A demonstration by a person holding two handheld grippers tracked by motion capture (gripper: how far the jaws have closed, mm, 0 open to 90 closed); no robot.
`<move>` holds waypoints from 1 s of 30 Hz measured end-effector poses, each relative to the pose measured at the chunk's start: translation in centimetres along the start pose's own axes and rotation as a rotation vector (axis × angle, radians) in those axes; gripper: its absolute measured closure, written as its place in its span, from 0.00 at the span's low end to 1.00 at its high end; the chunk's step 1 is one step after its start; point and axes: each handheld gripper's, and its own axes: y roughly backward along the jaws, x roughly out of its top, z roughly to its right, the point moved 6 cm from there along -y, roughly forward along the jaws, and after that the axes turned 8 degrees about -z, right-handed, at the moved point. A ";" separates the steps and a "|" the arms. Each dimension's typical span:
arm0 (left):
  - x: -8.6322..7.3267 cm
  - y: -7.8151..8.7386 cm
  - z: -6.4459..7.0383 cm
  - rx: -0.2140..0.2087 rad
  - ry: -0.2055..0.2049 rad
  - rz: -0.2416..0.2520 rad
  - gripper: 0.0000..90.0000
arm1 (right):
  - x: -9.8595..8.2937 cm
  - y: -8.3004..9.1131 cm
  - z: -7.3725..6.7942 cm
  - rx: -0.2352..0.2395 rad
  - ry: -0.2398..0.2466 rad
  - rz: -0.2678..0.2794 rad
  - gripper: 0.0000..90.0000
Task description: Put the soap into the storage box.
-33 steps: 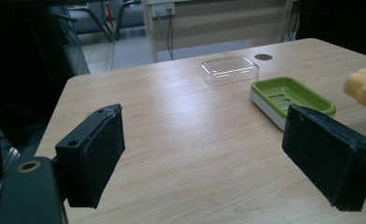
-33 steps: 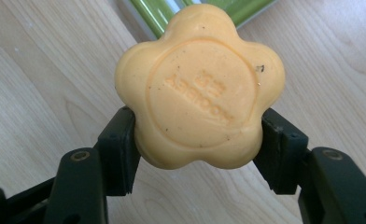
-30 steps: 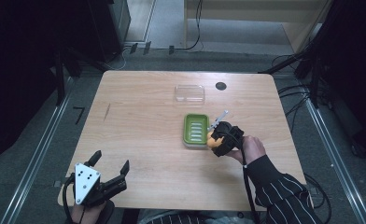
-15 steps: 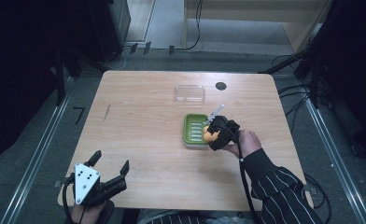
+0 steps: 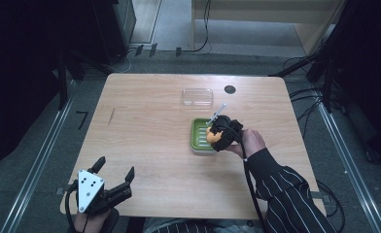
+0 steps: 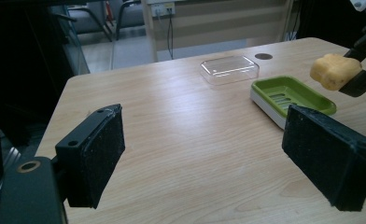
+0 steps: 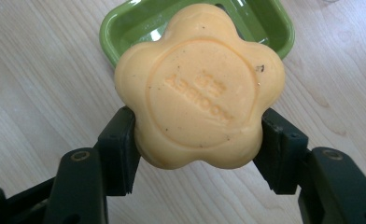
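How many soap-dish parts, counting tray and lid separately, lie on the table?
2: the green tray lies right of the table's centre, beside the right gripper holding the orange soap; the clear lid lies apart, toward the far edge.

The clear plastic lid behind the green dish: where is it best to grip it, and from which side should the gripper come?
The clear lid lies flat and low on the table, apart from the green dish. Probably best to come from above and close the jaws across its shorter width, on the two long side walls. Its top is wide and smooth, with no handle. The open left gripper is free.
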 end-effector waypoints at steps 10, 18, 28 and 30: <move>0.0 0.0 -0.1 0.002 0.000 -0.003 0.15 | 1.5 -0.6 -0.1 0.007 0.010 -0.007 0.44; -0.1 0.0 -0.1 0.002 0.002 -0.003 0.15 | 2.5 -1.3 0.0 0.013 0.025 -0.005 0.44; -0.1 0.1 -0.1 0.001 0.004 -0.005 0.15 | 3.4 -2.2 0.6 0.025 0.017 -0.021 0.44; -0.1 0.1 -0.1 0.001 0.003 -0.004 0.15 | 3.5 -2.4 0.6 0.027 0.013 -0.023 0.44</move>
